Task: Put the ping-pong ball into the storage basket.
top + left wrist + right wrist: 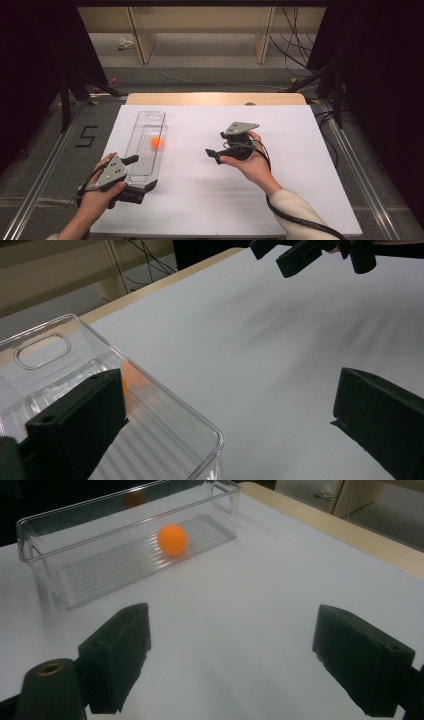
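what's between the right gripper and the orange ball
Bare white table, then the near wall of the clear bin that holds the ball. The right gripper view shows it, jaws open and empty.

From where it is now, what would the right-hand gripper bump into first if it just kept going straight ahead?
Probably the clear plastic bin holding the orange ball. The right gripper, jaws open, points over bare white table towards the bin's long side wall, though depth is hard to judge.

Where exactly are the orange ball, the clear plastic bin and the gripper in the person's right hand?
orange ball [172, 539]: right gripper view, middle of the ball.
clear plastic bin [151, 116]: high view, far end wall with the handle cutout.
right gripper [214, 153]: high view, midway between its open fingertips.
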Demonstrator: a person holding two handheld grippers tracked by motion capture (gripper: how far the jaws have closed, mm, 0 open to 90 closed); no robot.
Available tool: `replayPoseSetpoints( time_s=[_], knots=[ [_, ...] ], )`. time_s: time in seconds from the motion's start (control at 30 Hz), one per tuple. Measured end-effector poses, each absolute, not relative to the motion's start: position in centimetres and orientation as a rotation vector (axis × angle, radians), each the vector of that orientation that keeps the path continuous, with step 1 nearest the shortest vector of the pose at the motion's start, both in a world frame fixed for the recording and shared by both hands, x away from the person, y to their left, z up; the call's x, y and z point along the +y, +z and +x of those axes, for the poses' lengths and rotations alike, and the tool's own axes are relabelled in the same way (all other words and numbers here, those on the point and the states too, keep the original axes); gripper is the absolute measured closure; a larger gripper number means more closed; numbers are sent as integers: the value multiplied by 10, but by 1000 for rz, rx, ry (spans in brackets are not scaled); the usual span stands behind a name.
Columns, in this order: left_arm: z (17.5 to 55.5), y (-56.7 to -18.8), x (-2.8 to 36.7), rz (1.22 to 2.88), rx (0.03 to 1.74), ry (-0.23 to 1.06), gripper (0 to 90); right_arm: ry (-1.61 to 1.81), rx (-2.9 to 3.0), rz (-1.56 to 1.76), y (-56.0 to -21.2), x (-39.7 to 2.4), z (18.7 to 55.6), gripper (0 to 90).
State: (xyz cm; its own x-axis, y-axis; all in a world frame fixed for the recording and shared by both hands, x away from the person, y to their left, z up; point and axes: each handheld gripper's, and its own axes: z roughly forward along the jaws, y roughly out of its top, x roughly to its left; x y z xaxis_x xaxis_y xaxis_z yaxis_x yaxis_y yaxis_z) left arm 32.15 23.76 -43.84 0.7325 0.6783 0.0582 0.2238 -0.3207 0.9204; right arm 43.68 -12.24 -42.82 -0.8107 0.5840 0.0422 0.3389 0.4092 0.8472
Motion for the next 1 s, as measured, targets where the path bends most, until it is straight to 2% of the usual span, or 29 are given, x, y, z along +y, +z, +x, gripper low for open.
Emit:
replayPoseSetpoints(
  time_s=[1.0],
  knots=[
    [321, -438, 237, 1885, 697, 544, 0, 1347, 2377, 841, -426, -164, 411, 165]
  ],
)
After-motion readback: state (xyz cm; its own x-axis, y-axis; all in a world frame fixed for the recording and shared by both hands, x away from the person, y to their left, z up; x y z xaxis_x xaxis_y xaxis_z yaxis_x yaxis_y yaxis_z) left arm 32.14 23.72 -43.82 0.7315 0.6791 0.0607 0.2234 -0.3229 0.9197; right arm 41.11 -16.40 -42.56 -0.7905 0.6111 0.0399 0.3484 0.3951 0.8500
